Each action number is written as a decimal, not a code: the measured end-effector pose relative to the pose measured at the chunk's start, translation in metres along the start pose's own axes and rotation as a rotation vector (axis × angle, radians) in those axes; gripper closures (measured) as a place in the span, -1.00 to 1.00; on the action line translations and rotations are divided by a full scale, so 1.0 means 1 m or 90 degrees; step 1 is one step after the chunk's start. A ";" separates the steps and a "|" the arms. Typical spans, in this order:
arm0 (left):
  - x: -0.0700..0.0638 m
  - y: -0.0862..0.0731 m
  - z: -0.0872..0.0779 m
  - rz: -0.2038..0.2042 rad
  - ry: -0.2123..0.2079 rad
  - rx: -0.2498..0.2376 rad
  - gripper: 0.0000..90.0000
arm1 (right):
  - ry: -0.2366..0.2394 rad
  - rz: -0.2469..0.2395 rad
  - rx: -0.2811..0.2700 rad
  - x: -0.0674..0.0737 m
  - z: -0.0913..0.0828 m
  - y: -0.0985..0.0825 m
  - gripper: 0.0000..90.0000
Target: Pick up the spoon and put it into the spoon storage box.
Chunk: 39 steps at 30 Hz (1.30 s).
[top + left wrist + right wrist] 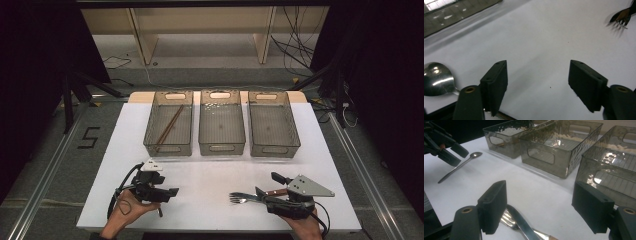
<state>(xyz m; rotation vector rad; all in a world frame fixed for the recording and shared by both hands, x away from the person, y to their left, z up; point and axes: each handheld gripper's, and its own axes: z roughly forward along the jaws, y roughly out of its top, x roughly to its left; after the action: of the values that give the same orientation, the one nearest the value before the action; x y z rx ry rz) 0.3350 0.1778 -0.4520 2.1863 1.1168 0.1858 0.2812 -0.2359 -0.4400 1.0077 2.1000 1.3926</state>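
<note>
Lower left of the high view, the left gripper [167, 192] sits low over the white table [210, 175]. In its own view the jaws stand wide with bare tabletop between them, holding nothing. The spoon [437, 78] lies at the lower left of that view, its shiny bowl just beside the left jaw and outside the gap; whether it touches the jaw I cannot tell. The right gripper view picks out the same spoon at upper left, lying flat on the table with the left gripper above it.

Lower right of the high view, the right gripper [260, 194] rests near the table's front edge. Its jaws are wide too, gripping nothing. A fork [240, 198] and a knife [522, 222] lie on the table at the bottom of the right gripper view, crossing under the left jaw.

Across the upper middle of the high view stand three clear bins side by side, and the left bin [169, 124] holds brown chopsticks [169, 126].
</note>
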 end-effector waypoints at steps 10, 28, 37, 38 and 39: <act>-0.001 -0.008 -0.002 0.009 -0.002 0.017 0.26 | -0.002 0.000 -0.003 0.000 -0.001 0.000 -0.36; 0.004 -0.026 0.005 0.019 0.004 0.100 0.97 | -0.001 -0.005 0.001 0.003 0.001 0.002 -0.36; 0.020 -0.031 -0.003 0.007 0.021 0.138 0.97 | 0.000 -0.006 -0.001 0.003 0.001 0.002 -0.36; 0.023 -0.032 -0.005 0.003 0.025 0.143 0.97 | -0.001 -0.006 0.000 0.003 0.001 0.002 -0.36; 0.026 -0.033 -0.007 -0.004 0.022 0.146 0.97 | -0.001 -0.006 0.000 0.003 0.001 0.002 -0.36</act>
<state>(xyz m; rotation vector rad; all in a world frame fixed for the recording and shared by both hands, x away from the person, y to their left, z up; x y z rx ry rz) 0.3268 0.2146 -0.4715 2.3890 1.2151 0.0964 0.2805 -0.2325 -0.4384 0.9964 2.1004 1.3867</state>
